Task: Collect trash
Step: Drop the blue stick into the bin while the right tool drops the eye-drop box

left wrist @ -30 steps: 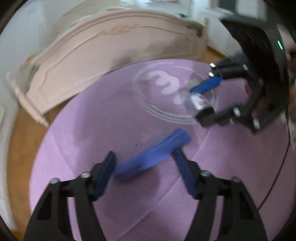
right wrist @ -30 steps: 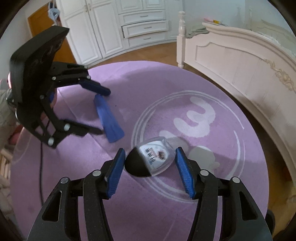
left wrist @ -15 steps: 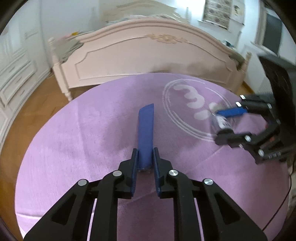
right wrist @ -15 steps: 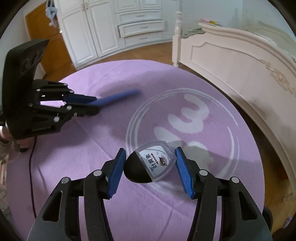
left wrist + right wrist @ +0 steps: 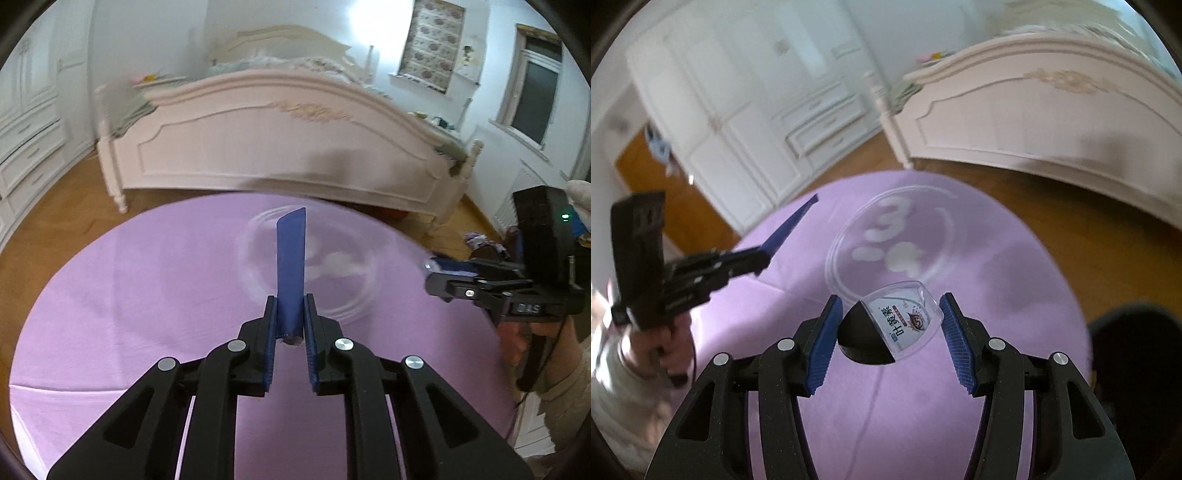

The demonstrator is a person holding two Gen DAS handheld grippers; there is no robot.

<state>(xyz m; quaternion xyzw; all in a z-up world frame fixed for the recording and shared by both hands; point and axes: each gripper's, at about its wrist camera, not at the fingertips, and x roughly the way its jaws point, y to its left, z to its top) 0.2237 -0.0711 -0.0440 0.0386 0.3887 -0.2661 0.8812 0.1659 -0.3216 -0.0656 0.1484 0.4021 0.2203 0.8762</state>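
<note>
Left gripper [image 5: 290, 325] jaws clamped on the blue strip [image 5: 291, 258], long axis pointing straight out over the purple rug [image 5: 110, 295]; right gripper [image 5: 892, 328] jaws pinch the clear packet [image 5: 901, 325] crosswise.

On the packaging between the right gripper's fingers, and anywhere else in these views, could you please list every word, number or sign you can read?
"叶黄素": large black characters on the label of the clear plastic package.
Smaller print and emblem on that label: too small to read.
"3"-like white figure: on the purple rug.
Raised letters on the right gripper body: blurred, unreadable.
</note>
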